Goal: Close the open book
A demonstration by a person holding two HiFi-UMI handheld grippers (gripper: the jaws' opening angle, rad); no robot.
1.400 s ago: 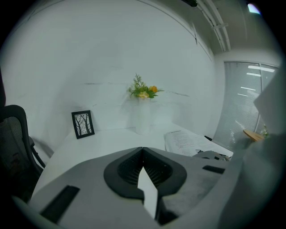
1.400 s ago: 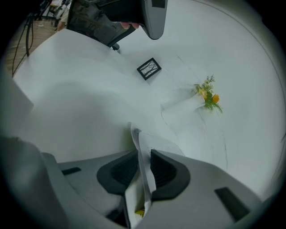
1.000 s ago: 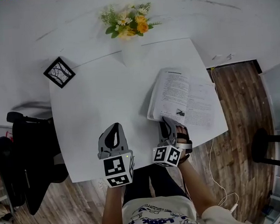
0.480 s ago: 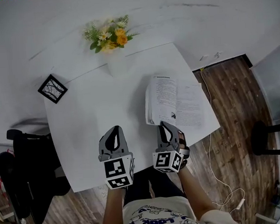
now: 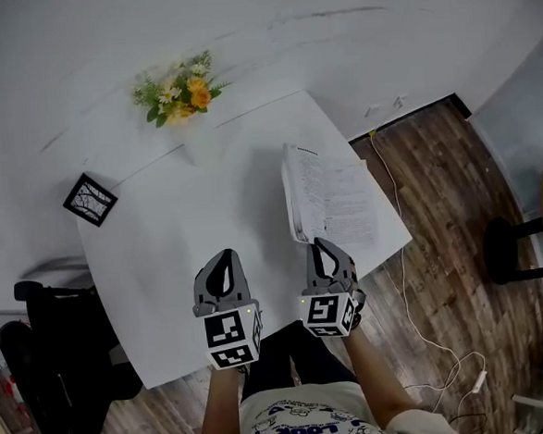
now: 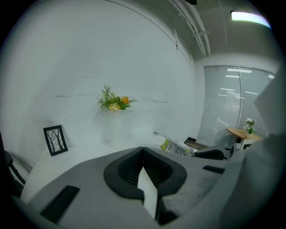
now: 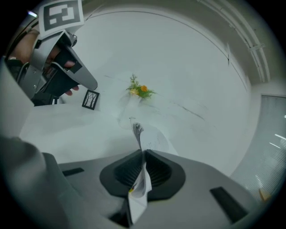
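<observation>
The open book (image 5: 340, 202) lies on the right part of the white table (image 5: 164, 265). Its left stack of pages (image 5: 293, 196) stands lifted off the table, while the right page lies flat. My right gripper (image 5: 321, 247) is at the book's near edge; its jaws have just been closing and are shut on the lower edge of those lifted pages. In the right gripper view, paper is pinched in my right gripper (image 7: 143, 154) and the page stack (image 7: 137, 130) rises edge-on beyond it. My left gripper (image 5: 222, 259) hovers shut to the left, holding nothing; my left gripper (image 6: 143, 150) sees the book (image 6: 178, 146) to its right.
A white vase of flowers (image 5: 185, 99) stands at the table's far edge and a small black picture frame (image 5: 90, 199) at its left corner. A black chair (image 5: 50, 361) is at the left. On the wood floor to the right are a cable (image 5: 428, 330) and a stool (image 5: 513, 250).
The book's left pages have swung up from nearly flat to standing. My right gripper has rolled and risen with them. Both grippers have shifted a little.
</observation>
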